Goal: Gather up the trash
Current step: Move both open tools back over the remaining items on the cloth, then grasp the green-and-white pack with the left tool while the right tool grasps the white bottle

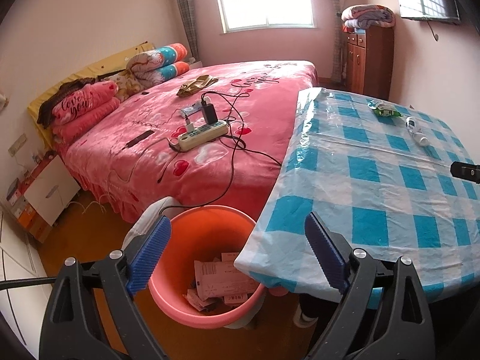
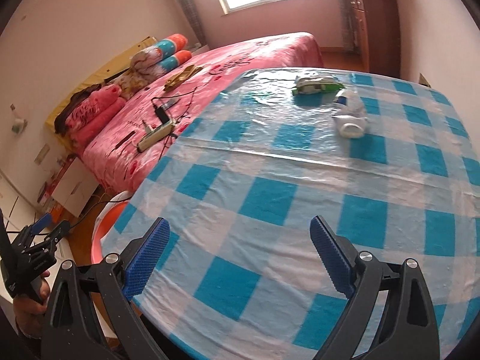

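Fig. Trash collection at a table draped in a blue-and-white checked plastic cloth (image 2: 270, 180), beside a bed with a pink fleece cover (image 1: 186, 150). Left gripper (image 1: 237, 255), jaws wide apart with nothing between the ribbed blue pads, hangs above the round salmon-pink plastic bucket (image 1: 168, 300) that stands on the floor, its rim partly tucked under the table's corner; printed paper wrappers (image 1: 222, 279) already lie inside it. Right gripper (image 2: 240, 258), jaws likewise apart and empty, is over the near part of the cloth and points toward the far side. Two pieces remain on the table: a crumpled green-and-white snack packet (image 2: 315, 84) and, just beside it and nearer the camera, a crushed clear plastic bottle with a blue label (image 2: 349, 114), lying on its side.

The step in hand appears to be the right gripper's reach for the next piece. The bottle, being nearer, is the sensible first target. It should be approached across its short axis so the pads close on the flattened body rather than on the rounded end, which could squirt out. The cloth looks slick and wrinkled; coming down from above, not sliding along it, should avoid dragging the plastic. Carry to the bucket should clear the overhanging corner of the cloth before release.
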